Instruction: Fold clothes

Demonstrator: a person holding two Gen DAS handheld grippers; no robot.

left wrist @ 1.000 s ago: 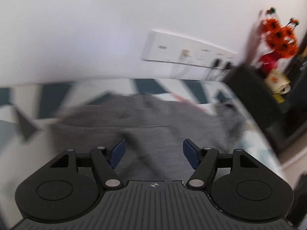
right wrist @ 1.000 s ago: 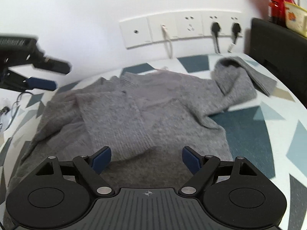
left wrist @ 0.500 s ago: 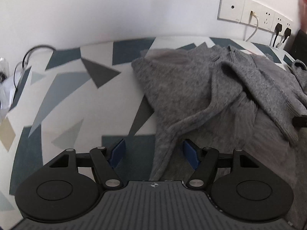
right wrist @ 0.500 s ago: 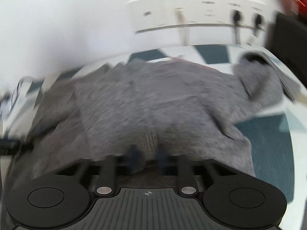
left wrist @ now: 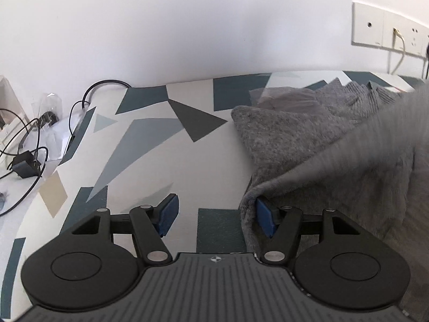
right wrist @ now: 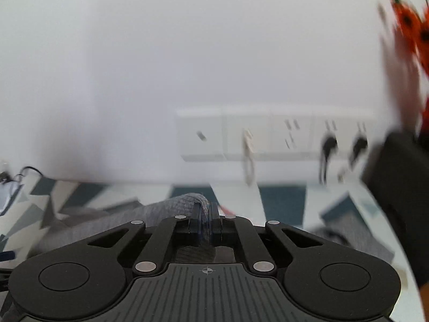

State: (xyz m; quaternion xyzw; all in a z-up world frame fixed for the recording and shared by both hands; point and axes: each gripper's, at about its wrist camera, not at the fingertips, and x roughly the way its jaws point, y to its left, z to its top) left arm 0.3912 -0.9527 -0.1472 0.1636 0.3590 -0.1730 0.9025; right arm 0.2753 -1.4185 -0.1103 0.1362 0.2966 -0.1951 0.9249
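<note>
The grey sweater is lying on the patterned table, one fold pinched tight in the right gripper. The left gripper is standing wide open, empty, its right pad touching the sweater's edge, which is lying to its right.

Blurred by motion across the right wrist view: wall sockets, plugs, orange flowers cut by the right edge. Smeared too, the raised fold of the sweater in the left view, cut off at right.
</note>
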